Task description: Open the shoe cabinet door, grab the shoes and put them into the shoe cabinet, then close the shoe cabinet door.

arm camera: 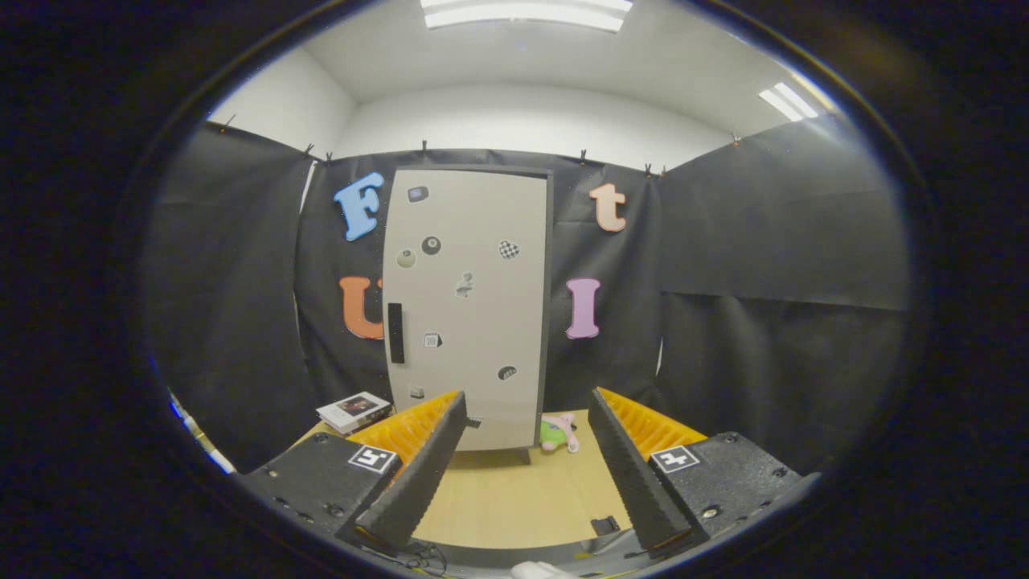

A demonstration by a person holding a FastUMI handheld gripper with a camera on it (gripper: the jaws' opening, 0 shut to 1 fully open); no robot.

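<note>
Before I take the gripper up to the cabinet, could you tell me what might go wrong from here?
The gripper is open and holds nothing, well short of the shut cabinet door. The door's handle is a slim vertical bar near one edge, so the fingers could miss or slip off it. The shoes lie by the cabinet's foot, beside the door's other edge, so the opening door might catch them.
</note>
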